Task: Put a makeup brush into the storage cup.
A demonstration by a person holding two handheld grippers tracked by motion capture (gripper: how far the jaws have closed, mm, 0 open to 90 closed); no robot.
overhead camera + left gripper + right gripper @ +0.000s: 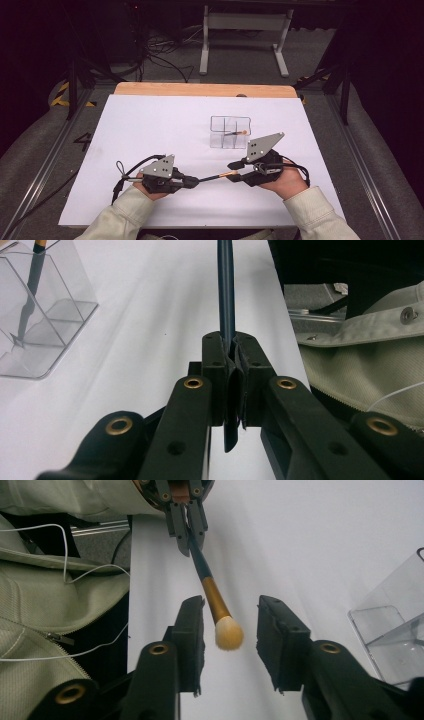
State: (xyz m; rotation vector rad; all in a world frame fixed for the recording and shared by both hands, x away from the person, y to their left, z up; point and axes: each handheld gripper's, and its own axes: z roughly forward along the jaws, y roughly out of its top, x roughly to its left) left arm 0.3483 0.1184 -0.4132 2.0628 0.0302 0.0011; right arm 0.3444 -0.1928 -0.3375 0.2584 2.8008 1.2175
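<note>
The brush (212, 597) is clamped by its dark handle in the left gripper (192, 182) and held level, offering its tip for a handover. The right gripper (230, 630) is parted around the bristles, not yet pressing, near the clear box (229, 132).

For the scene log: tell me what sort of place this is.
Probably a lab or recording workspace: a white table on a wooden top, dark metal frame rails around it, and loose cables on the grey floor behind.

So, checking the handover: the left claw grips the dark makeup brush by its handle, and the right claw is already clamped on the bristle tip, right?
Not quite. The right claw is open around the dark-handled, gold-ferruled makeup brush, pads not touching, per the right gripper view. The left claw does grip the handle.
</note>
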